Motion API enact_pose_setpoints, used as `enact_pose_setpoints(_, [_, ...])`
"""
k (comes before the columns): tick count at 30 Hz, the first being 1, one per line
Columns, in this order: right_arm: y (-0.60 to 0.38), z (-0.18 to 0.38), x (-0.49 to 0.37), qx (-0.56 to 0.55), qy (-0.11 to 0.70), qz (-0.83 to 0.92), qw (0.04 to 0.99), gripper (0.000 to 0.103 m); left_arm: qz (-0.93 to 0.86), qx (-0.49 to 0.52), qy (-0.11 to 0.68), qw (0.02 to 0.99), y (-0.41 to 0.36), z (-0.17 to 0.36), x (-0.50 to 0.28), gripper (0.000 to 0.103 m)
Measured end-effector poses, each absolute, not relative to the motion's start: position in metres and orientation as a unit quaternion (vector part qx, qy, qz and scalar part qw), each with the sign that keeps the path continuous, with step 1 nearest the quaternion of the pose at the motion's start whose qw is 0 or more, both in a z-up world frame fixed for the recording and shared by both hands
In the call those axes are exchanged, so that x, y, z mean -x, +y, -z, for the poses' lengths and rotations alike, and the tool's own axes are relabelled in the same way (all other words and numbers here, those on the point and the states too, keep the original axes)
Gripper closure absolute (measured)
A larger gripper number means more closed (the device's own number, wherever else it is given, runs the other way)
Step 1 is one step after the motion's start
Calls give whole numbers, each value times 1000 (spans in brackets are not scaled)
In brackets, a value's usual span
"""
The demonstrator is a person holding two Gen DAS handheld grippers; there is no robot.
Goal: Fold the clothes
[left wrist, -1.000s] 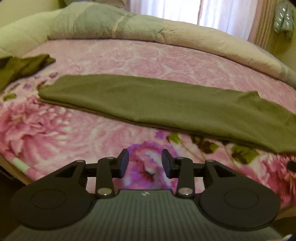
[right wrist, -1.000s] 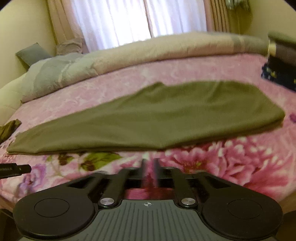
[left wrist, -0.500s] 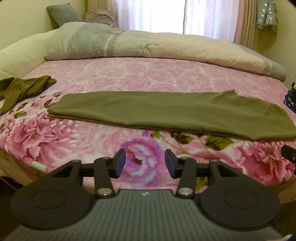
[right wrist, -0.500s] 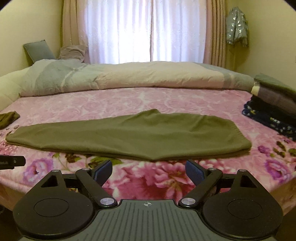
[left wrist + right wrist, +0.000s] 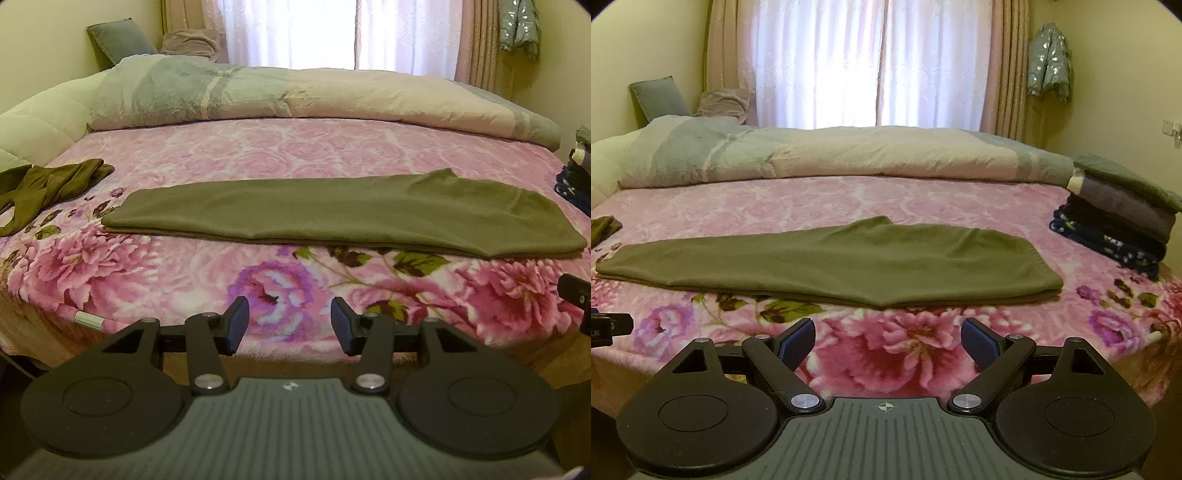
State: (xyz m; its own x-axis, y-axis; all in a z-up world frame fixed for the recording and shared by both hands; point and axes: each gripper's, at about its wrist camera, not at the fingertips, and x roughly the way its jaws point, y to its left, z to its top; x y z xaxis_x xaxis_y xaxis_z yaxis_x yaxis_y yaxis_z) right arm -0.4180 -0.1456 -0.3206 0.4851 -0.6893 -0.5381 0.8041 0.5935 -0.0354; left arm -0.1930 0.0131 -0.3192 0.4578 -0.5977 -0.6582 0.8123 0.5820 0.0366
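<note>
one olive garment [image 5: 343, 214], folded lengthwise into a long flat strip, lies across the near half of the pink floral blanket [image 5: 258, 155], its near edge set back from the bed's front edge. a second olive piece [image 5: 48, 184], crumpled, sits at the far left, well apart. one stack of folded clothes [image 5: 1123, 214] stands at the right edge. one rolled duvet [image 5: 295, 96] runs along the back; two pillows [image 5: 657, 98] in the corner. open blanket on all sides of the strip.

left gripper [image 5: 288, 321]: jaws opening, nothing between them, over the front edge of the bed. right gripper [image 5: 888, 341]: jaws spread wide, empty.

vs one second ago: both grippers sat close over the strip, right jaws nearly shut; now both are pulled back and higher, and the strip lies unchanged.
</note>
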Motion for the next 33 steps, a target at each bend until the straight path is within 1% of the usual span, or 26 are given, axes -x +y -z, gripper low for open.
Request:
enact_pose_setpoints(10, [-131, 306, 434, -107, 239, 451, 853, 14, 441, -161, 291, 834, 33, 305, 206, 56])
enact_pose_setpoints(17, [-134, 294, 440, -108, 234, 456, 852, 14, 456, -128, 300, 828, 38, 294, 198, 55])
enact_pose_setpoints(21, [-150, 298, 438, -130, 237, 454, 849, 14, 447, -91, 335, 824, 33, 297, 173, 55])
enact_pose_setpoints(25, [-179, 309, 436, -178, 254, 448, 839, 14, 411, -96, 360, 832, 19, 309, 143, 55])
enact_pose_setpoints(31, [-231, 326, 441, -237, 268, 454, 816, 14, 358, -75, 400, 840, 2, 329, 76, 55])
enact_pose_setpoints(33, [-247, 334, 445, -251, 271, 461, 807, 14, 341, -53, 412, 843, 1, 334, 49, 55])
